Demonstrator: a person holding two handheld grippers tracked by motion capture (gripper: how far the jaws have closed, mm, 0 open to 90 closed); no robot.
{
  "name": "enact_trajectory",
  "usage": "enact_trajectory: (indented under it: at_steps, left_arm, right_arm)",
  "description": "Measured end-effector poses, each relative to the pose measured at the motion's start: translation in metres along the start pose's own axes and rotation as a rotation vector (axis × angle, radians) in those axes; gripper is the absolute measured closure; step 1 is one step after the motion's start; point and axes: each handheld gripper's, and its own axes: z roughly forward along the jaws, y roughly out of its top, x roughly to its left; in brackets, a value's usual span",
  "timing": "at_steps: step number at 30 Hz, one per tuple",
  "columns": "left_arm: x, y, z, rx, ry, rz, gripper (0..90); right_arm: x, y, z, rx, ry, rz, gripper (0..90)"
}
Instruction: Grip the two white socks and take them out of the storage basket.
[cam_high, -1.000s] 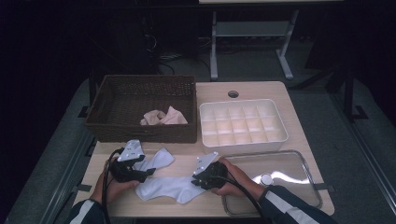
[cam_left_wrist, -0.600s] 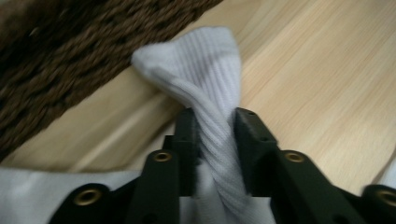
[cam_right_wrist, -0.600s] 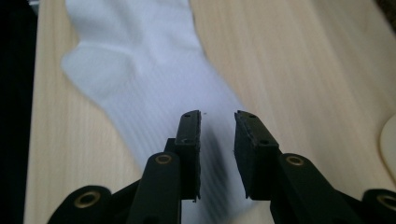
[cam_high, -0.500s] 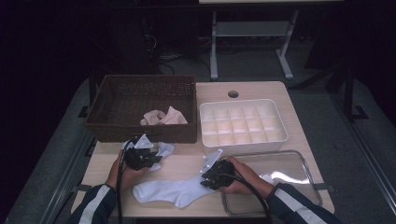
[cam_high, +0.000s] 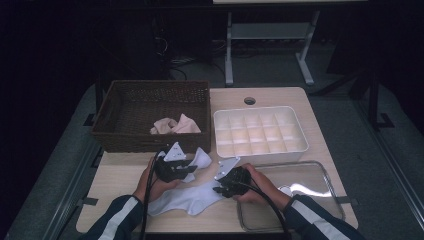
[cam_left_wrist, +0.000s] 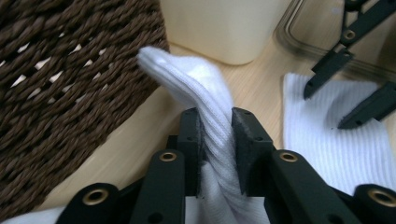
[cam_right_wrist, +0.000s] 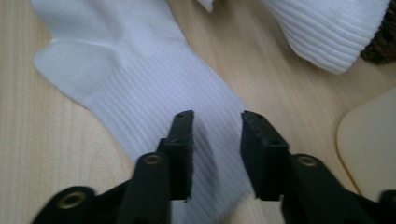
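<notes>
Sock (cam_left_wrist: 212, 126) between left fingers (cam_left_wrist: 250, 140)

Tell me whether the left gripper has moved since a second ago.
Yes. The left gripper, shut on a white sock, has moved up the high view toward the wicker basket, from the table's near edge.

text: none legible in any view
labels/brands: none on basket (cam_high: 150, 107), tray (cam_high: 260, 131) or socks (cam_high: 192, 197)
numbers/signs: none
</notes>
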Motion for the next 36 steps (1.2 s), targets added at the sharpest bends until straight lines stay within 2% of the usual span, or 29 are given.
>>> enact_trajectory:
  at_steps: [1,2,4,6,8,9,10,13,14,15,16,17,19,20,21,22,24,25,26,27,28,29,30,31,32,34,36]
  left_arm:
    - [-0.001,0.0,0.0,-0.001,0.002,0.003,74.8]
    - [-0.001,0.0,-0.001,-0.001,-0.004,0.012,76.3]
    - [-0.002,0.0,-0.004,-0.019,-0.016,0.029,76.1]
    - [-0.003,0.001,-0.005,-0.039,-0.025,0.01,73.7]
    - [-0.004,0.001,-0.003,-0.035,-0.034,0.016,71.7]
    - [-0.007,0.0,-0.002,-0.032,-0.061,0.022,72.7]
    - [-0.007,0.0,-0.002,-0.032,-0.061,0.022,72.7]
    - [-0.014,-0.002,-0.001,-0.024,-0.117,0.063,72.6]
    - [-0.019,-0.002,-0.001,-0.015,-0.132,0.087,71.2]
    - [-0.019,-0.002,-0.001,-0.015,-0.132,0.087,70.8]
    - [-0.02,-0.002,0.0,-0.01,-0.143,0.093,70.8]
    - [-0.022,-0.003,0.001,0.001,-0.147,0.111,71.4]
    - [-0.024,-0.005,0.004,0.015,-0.151,0.112,70.6]
    - [-0.027,-0.007,0.007,0.027,-0.17,0.115,69.6]
    - [-0.029,-0.007,0.008,0.039,-0.171,0.125,68.3]
    - [-0.029,-0.007,0.008,0.039,-0.171,0.125,66.6]
    - [-0.032,-0.006,0.008,0.047,-0.202,0.145,66.3]
    - [-0.032,-0.006,0.007,0.046,-0.206,0.148,61.5]
    - [-0.032,-0.006,0.006,0.039,-0.206,0.137,61.5]
    - [-0.031,-0.005,0.005,0.043,-0.194,0.131,57.2]
    - [-0.028,-0.006,0.0,0.041,-0.175,0.12,48.8]
    - [-0.028,-0.006,0.0,0.041,-0.175,0.12,46.4]
    - [-0.024,-0.007,-0.006,0.03,-0.154,0.102,46.4]
    - [-0.017,-0.011,-0.017,0.021,-0.125,0.074,41.3]
    - [-0.017,-0.011,-0.017,0.021,-0.125,0.074,39.1]
    - [-0.005,-0.016,-0.031,0.008,-0.064,0.055,37.7]
    - [0.01,-0.025,-0.045,0.015,-0.001,0.022,35.7]
  right_arm:
    - [-0.001,0.0,-0.002,-0.014,-0.009,0.006,58.3]
    - [-0.004,0.002,-0.008,-0.036,-0.029,0.048,59.8]
    - [-0.006,0.003,-0.011,-0.046,-0.046,0.057,61.9]
    - [-0.01,0.005,-0.015,-0.077,-0.055,0.108,67.9]
    - [-0.012,0.006,-0.012,-0.085,-0.052,0.109,69.6]
    - [-0.012,0.009,-0.007,-0.083,-0.061,0.113,71.9]
    - [-0.012,0.009,-0.007,-0.083,-0.061,0.113,71.9]
    - [-0.013,0.013,0.001,-0.08,-0.068,0.111,74.1]
    - [-0.011,0.014,0.004,-0.07,-0.072,0.096,73.6]
    - [-0.011,0.014,0.004,-0.07,-0.072,0.096,73.6]
    - [-0.011,0.014,0.003,-0.069,-0.079,0.083,73.3]
    - [-0.011,0.014,0.003,-0.077,-0.082,0.094,72.5]
    - [-0.013,0.013,-0.001,-0.081,-0.082,0.108,70.4]
    - [-0.014,0.009,-0.008,-0.088,-0.069,0.126,67.2]
    - [-0.014,0.008,-0.011,-0.09,-0.07,0.12,66.3]
    - [-0.014,0.008,-0.011,-0.09,-0.07,0.12,66.3]
    - [-0.013,0.005,-0.022,-0.107,-0.083,0.121,63.4]
    - [-0.013,0.004,-0.031,-0.14,-0.086,0.138,62.2]
    - [-0.013,0.004,-0.031,-0.14,-0.086,0.138,62.2]
    - [-0.014,0.005,-0.036,-0.149,-0.109,0.121,61.5]
    - [-0.013,0.007,-0.04,-0.177,-0.11,0.139,61.1]
    - [-0.013,0.007,-0.04,-0.177,-0.11,0.139,61.1]
    - [-0.012,0.007,-0.04,-0.18,-0.113,0.135,61.3]
    - [-0.008,0.009,-0.035,-0.165,-0.117,0.141,62.0]
    - [-0.007,0.009,-0.032,-0.156,-0.116,0.136,62.2]
    - [-0.006,0.009,-0.028,-0.145,-0.121,0.135,62.5]
    - [-0.007,0.009,-0.021,-0.118,-0.125,0.142,63.8]
